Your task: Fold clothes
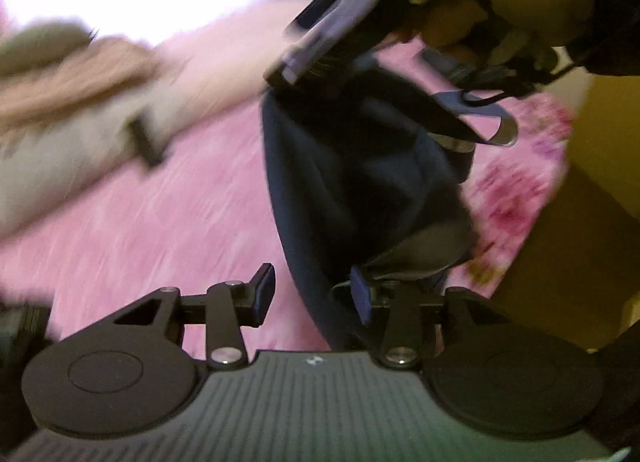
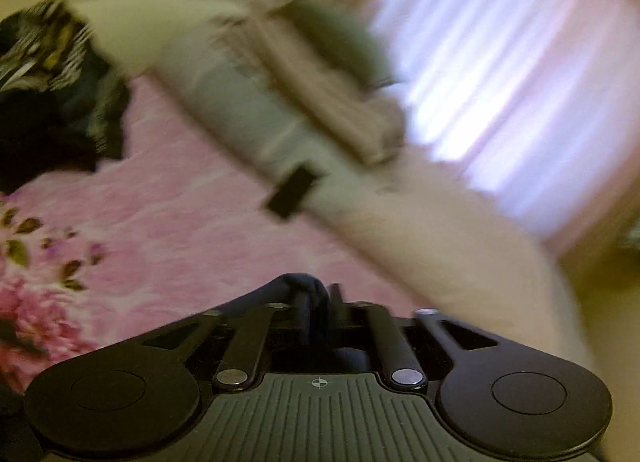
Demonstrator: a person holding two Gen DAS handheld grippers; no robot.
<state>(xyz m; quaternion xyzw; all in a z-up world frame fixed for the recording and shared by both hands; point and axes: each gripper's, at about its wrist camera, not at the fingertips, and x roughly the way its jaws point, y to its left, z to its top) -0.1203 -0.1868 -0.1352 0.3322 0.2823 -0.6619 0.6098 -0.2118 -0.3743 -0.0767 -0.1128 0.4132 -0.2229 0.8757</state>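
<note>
A dark navy garment (image 1: 348, 166) hangs in the air above the pink bedspread (image 1: 168, 222). In the left wrist view my right gripper (image 1: 292, 70) is shut on its top edge, held by a hand at the upper right. My left gripper (image 1: 314, 294) is open, its fingers apart, with the garment's lower part hanging between them and over the right pad (image 1: 360, 294). In the right wrist view my right gripper (image 2: 316, 302) is shut on a dark navy fold (image 2: 300, 290) bunched between the jaws. Both views are blurred by motion.
Folded grey and beige clothes (image 2: 288, 102) lie stacked on the bed near a bright curtained window (image 2: 500, 82); they also show in the left wrist view (image 1: 72, 102). A dark patterned clothes pile (image 2: 52, 82) lies at the left. The bedspread (image 2: 168, 230) has a floral print (image 2: 24, 302).
</note>
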